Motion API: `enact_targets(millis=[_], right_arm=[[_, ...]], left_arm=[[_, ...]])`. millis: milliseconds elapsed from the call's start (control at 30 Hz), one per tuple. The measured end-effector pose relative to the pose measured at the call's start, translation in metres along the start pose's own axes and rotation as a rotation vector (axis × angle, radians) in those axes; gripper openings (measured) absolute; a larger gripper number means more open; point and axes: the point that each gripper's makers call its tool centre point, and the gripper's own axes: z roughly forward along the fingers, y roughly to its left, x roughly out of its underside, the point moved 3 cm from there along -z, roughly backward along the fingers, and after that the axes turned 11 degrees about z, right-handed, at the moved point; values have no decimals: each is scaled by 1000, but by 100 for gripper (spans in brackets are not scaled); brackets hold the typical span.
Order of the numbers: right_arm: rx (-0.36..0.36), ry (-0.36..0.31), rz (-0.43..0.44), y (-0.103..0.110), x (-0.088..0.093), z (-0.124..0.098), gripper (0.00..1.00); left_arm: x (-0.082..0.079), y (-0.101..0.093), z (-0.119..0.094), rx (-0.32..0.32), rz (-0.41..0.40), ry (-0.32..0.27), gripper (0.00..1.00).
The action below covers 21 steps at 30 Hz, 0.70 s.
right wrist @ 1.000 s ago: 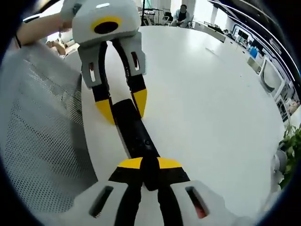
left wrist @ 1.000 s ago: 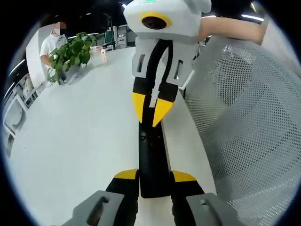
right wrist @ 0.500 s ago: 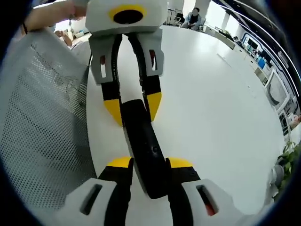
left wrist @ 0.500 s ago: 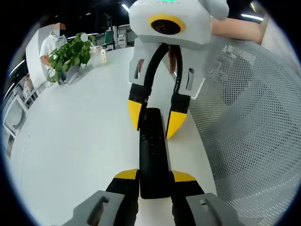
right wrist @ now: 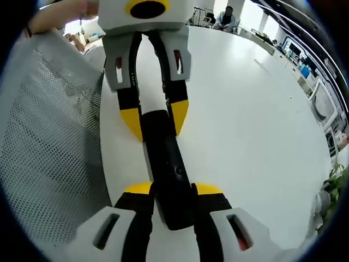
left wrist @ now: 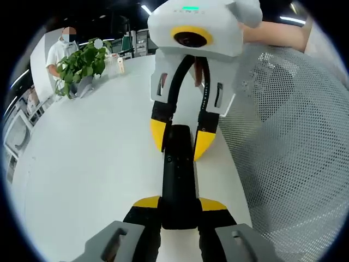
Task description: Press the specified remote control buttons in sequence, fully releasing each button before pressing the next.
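In the left gripper view the left gripper (left wrist: pixel 180 205) rises from the bottom, its yellow-tipped jaws closed against the near end of a black remote control (left wrist: pixel 179 180) that lies lengthwise on the white table (left wrist: pixel 92 174). At the remote's far end the right gripper (left wrist: pixel 178 141) faces the camera, its two yellow tips set one on each side of the remote, touching or all but touching its edges.

The right gripper view gives the same pairing from the other end: the right gripper (right wrist: pixel 173 189) has its jaws narrowed onto the remote control (right wrist: pixel 166 164), and the left gripper (right wrist: pixel 154 119) straddles the far end. A small button shows on the remote's top face in each view; its markings are too small to read.

The remote sits near the table's edge, just beside a grey mesh chair back (left wrist: pixel 289 147), seen also in the right gripper view (right wrist: pixel 49 158).

Further off, the left gripper view has a potted plant (left wrist: pixel 82 63) on the table and a person in white (left wrist: pixel 59 52) standing behind it. The right gripper view has a seated person (right wrist: pixel 224 17) beyond the table's far side, office furniture along the right, and plant leaves (right wrist: pixel 335 180) cut off by the picture's edge. A bare forearm (left wrist: pixel 275 30) runs behind the right gripper, partly hidden.
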Motion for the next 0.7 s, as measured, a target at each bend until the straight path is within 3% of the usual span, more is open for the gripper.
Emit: enact_targets(millis=[200, 433, 533, 600, 700], right_arm=[[-4, 28, -9, 0, -2, 1, 26], [-3, 48, -14, 1, -3, 1, 26], [-7, 38, -3, 0, -1, 1, 26], [-11, 30, 4, 0, -1, 1, 26], [-13, 29, 7, 0, -1, 1, 26]], left_arm=[[-2, 1, 1, -1, 2, 36, 25], [-1, 2, 0, -22, -45, 31, 25], [-3, 2, -2, -23, -74, 32, 40], [-9, 5, -9, -32, -137, -2, 51], [-19, 16, -19, -94, -189, -66, 64]])
